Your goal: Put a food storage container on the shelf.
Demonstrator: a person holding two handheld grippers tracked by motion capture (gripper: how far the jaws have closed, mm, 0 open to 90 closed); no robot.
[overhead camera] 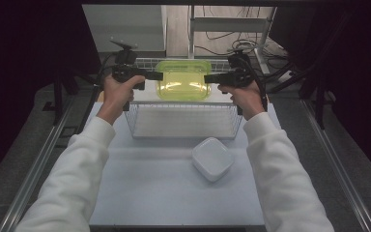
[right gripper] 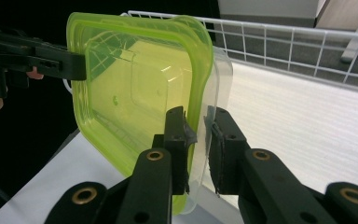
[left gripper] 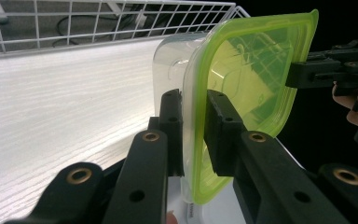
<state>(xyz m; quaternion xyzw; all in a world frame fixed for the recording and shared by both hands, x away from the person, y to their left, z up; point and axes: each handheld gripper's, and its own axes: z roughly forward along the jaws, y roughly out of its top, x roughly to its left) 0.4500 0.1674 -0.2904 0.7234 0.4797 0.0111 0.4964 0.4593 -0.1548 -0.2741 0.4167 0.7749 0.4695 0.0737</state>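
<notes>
Over the wire basket (overhead camera: 183,121) at the desk's far edge, both grippers clamp the green-lidded container (overhead camera: 182,79) by opposite rims. It looks light, stiff and slippery, so the left gripper (overhead camera: 158,75) and right gripper (overhead camera: 207,78) should grip the lid's lip.

Light falls from above onto the white counter (overhead camera: 174,193), while the surroundings sink into near black; glare streaks the green lid (overhead camera: 182,79), the high view is soft and grainy, and both tool views blur at close range

A white square container (overhead camera: 213,158) sits on the table (overhead camera: 149,193) near a wire basket (overhead camera: 183,121).
</notes>
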